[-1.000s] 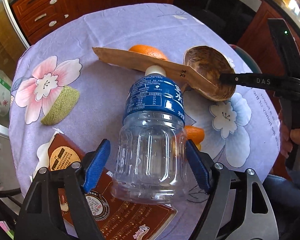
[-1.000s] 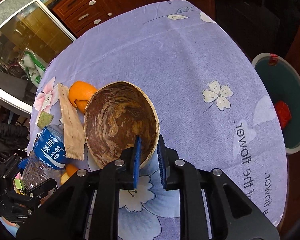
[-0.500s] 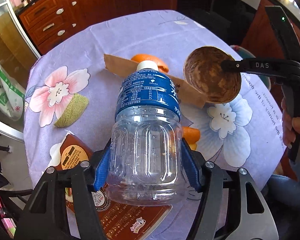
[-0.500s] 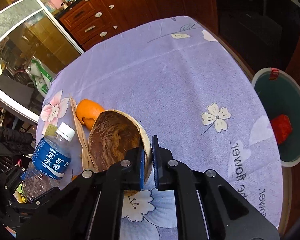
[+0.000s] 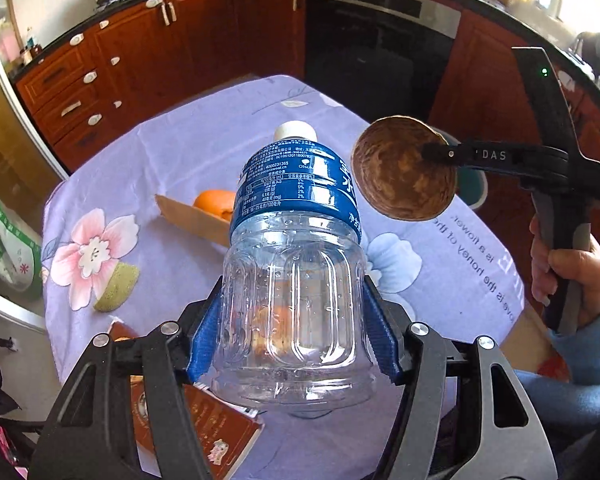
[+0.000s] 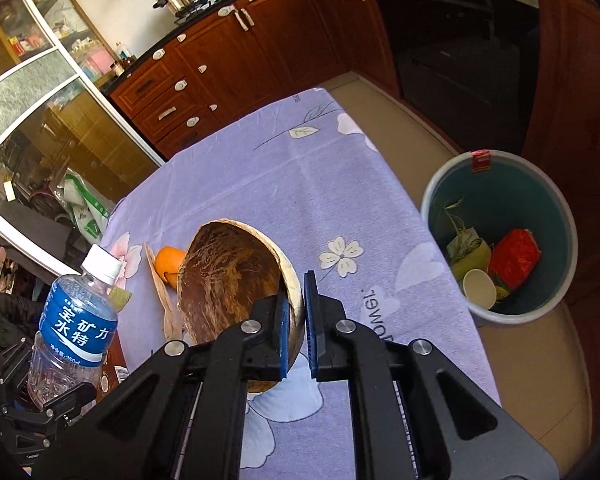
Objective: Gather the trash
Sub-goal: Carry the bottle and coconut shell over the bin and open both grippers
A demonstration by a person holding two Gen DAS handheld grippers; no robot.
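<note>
My left gripper [image 5: 294,340] is shut on an empty clear plastic bottle [image 5: 296,264] with a blue label and white cap, held above the table; the bottle also shows in the right wrist view [image 6: 74,324]. My right gripper [image 6: 296,320] is shut on the rim of a brown coconut shell half [image 6: 232,276], lifted off the table; the shell also shows in the left wrist view [image 5: 404,172]. A teal trash bin [image 6: 500,236] with trash inside stands on the floor to the right of the table.
On the purple flowered tablecloth [image 6: 300,184] lie an orange peel [image 5: 214,202], a brown paper strip [image 5: 192,220], a green melon rind [image 5: 116,286] and a brown packet [image 5: 204,420]. Wooden kitchen cabinets [image 6: 236,48] stand behind the table.
Both grippers have risen from the table. The left one closed on the bottle and lifted it upright. The right one lifted the coconut shell.
</note>
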